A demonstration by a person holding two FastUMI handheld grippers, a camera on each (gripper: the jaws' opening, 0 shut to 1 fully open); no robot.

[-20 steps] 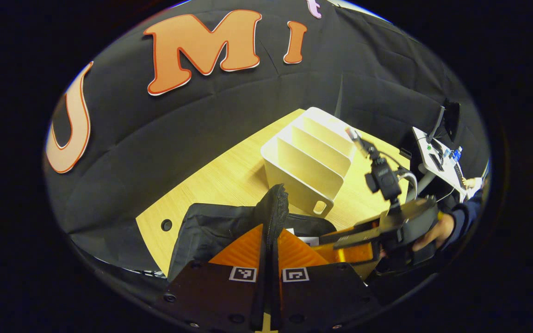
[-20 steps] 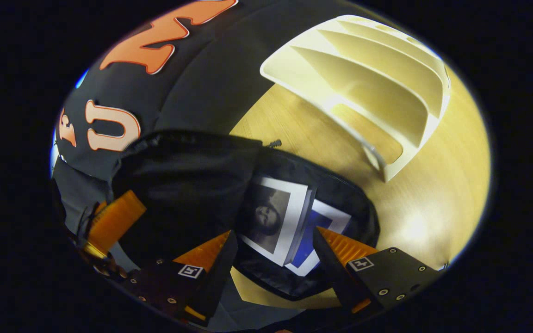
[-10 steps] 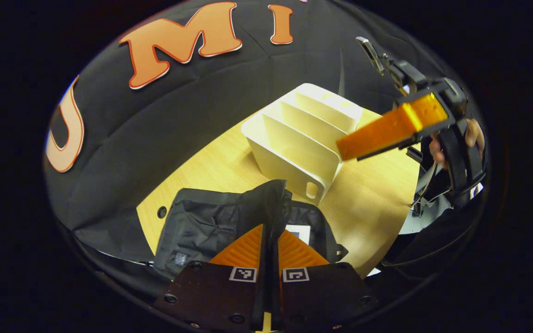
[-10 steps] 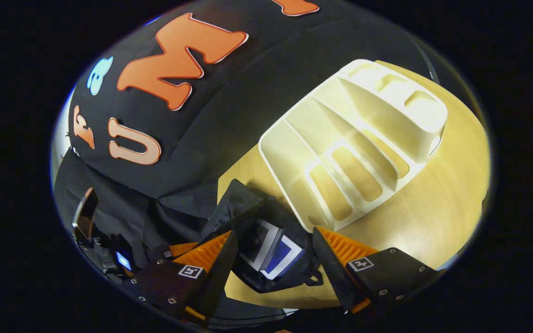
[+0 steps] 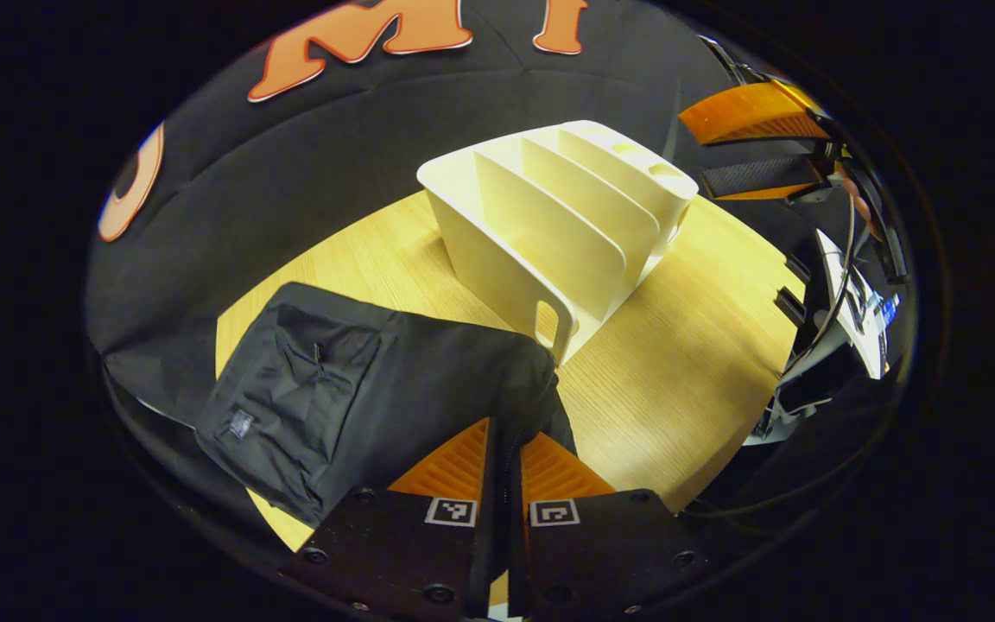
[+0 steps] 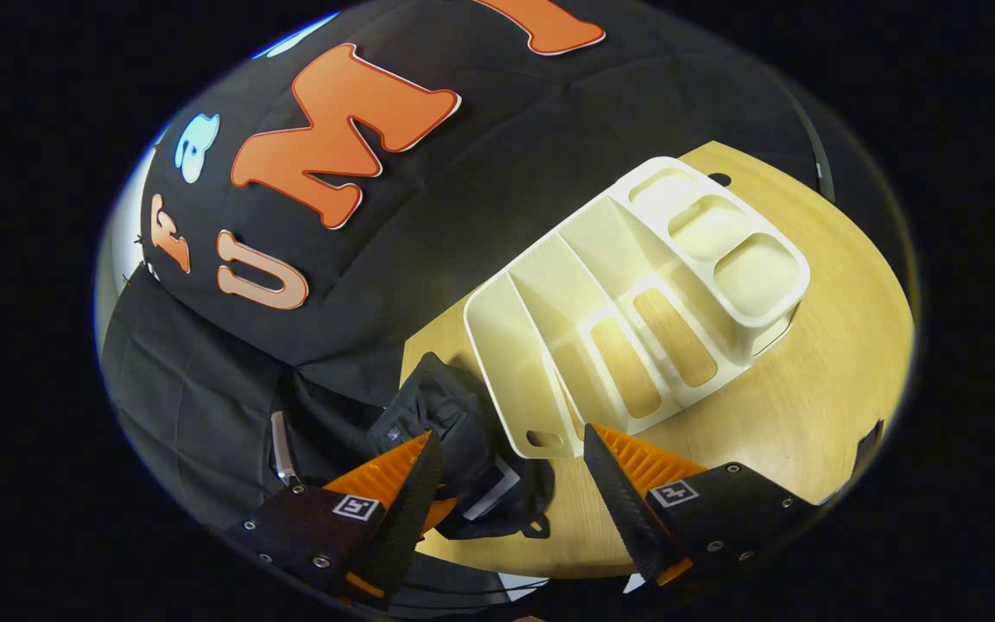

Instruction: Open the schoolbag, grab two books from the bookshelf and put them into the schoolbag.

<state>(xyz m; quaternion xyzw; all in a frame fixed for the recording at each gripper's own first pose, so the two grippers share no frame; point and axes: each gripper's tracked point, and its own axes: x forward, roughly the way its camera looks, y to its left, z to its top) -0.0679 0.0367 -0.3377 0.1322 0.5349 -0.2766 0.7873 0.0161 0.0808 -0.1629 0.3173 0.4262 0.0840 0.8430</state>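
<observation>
The black schoolbag (image 5: 359, 389) lies flat on the wooden table (image 5: 679, 345), with its flap folded down over the opening. My left gripper (image 5: 506, 429) is shut on the flap's zipper edge at the bag's near right corner. The white bookshelf (image 5: 549, 225) stands just behind the bag, its slots bare. My right gripper (image 6: 512, 434) hangs open high above the table, over the schoolbag (image 6: 454, 423). A white book edge (image 6: 497, 486) peeks from the bag's mouth. In the left gripper view the right gripper (image 5: 748, 142) shows at the upper right, held by a hand.
The bookshelf (image 6: 636, 302) takes up the table's middle, with three small trays at its far end. Bare wood (image 6: 765, 415) lies to its right. A small hole (image 6: 719, 180) marks the table's far corner. A side stand with devices (image 5: 852, 302) is beyond the table's right edge.
My left gripper has lowered the bag's flap, which now covers the books in its view. The right gripper has risen up and away from the bag and stays open.
</observation>
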